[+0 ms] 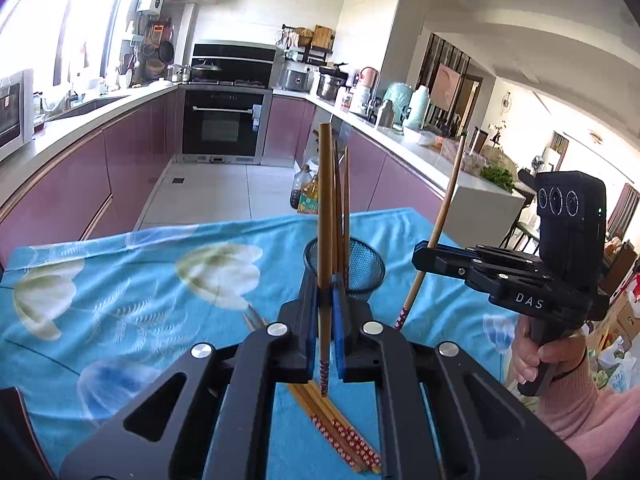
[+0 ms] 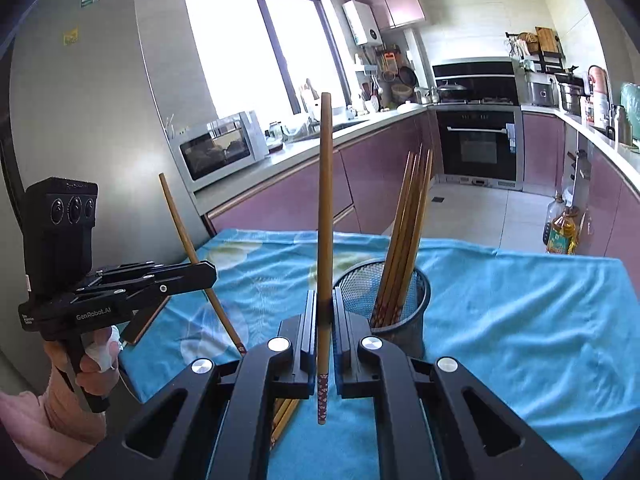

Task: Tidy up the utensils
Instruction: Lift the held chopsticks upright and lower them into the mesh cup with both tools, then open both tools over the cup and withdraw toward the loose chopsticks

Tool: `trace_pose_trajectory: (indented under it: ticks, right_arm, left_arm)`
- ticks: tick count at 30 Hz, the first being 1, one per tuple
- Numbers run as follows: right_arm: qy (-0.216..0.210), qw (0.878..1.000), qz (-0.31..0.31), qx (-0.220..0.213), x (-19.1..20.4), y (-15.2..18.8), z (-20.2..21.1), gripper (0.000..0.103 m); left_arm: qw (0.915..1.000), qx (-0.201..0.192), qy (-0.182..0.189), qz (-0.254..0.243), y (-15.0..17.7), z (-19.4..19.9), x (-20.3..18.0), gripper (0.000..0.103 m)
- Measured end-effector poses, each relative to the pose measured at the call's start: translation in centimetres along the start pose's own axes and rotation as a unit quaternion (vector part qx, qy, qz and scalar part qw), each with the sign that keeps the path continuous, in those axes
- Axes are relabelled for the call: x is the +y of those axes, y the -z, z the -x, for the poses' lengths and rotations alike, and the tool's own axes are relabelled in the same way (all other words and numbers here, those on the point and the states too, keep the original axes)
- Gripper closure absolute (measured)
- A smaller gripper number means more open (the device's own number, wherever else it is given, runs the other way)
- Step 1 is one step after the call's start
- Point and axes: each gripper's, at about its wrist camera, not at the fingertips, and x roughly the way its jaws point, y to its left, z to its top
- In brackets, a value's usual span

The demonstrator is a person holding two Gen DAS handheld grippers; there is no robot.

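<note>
Blue tablecloth carried my mesh holder mid-tabletop; left gripper and right gripper each clamped one upright chopstick.

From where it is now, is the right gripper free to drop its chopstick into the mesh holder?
Probably yes. The right gripper holds its chopstick upright just left of the mesh holder, whose open top has room beside the chopsticks already inside. The left gripper stays well aside.

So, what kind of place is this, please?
Most likely a home kitchen. A built-in oven sits under a stove with a pot, a microwave stands on the counter, and purple cabinets line the walls.
</note>
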Motion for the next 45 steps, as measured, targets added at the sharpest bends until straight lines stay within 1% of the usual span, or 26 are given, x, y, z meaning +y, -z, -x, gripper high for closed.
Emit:
trace_pose_trajectory:
  ticks: [8,11,17,21,25,33,36,38,41,45]
  right_arm:
    - [0.006,0.999,0.004,-0.037,-0.7,-3.4,0.8,0.097]
    - [0.008,0.999,0.002,-0.047,-1.1,-4.3,0.9,0.097]
    - [0.016,0.998,0.000,-0.060,-1.7,-5.7,0.7,0.097]
    - [0.023,0.998,-0.002,-0.057,-2.4,-6.1,-0.3,0.097]
    - [0.032,0.999,-0.006,-0.044,-2.9,-5.7,-1.6,0.097]
    - [0.041,0.999,-0.013,0.000,-3.7,-4.3,-3.8,0.097]
    - [0.045,0.999,-0.014,0.023,-4.0,-3.9,-4.4,0.097]
    - [0.047,0.998,-0.019,0.048,-4.4,-3.5,-5.3,0.097]
    - [0.049,0.996,-0.027,0.075,-4.9,-2.9,-6.5,0.097]
    - [0.052,0.994,-0.039,0.086,-5.5,-2.4,-7.4,0.095]
  left_arm:
    - [0.9989,-0.044,0.007,-0.010,-4.2,0.2,-1.5,0.096]
    - [0.9982,-0.058,0.004,-0.016,-5.6,0.4,-2.1,0.096]
    - [0.9972,-0.072,0.005,-0.018,-7.8,0.2,-2.9,0.096]
    - [0.9970,-0.073,-0.005,-0.026,-8.4,-0.5,-3.7,0.096]
    - [0.9977,-0.060,-0.012,-0.030,-8.1,-2.0,-4.1,0.096]
    - [0.9991,0.003,-0.019,-0.039,-6.9,-6.0,-4.2,0.096]
    - [0.9984,0.022,-0.021,-0.047,-6.1,-7.0,-4.4,0.096]
    - [0.9973,0.043,-0.021,-0.056,-5.7,-7.9,-4.7,0.096]
    - [0.9960,0.065,-0.025,-0.056,-5.3,-9.6,-4.4,0.096]
    - [0.9955,0.076,-0.028,-0.048,-4.9,-10.5,-3.2,0.095]
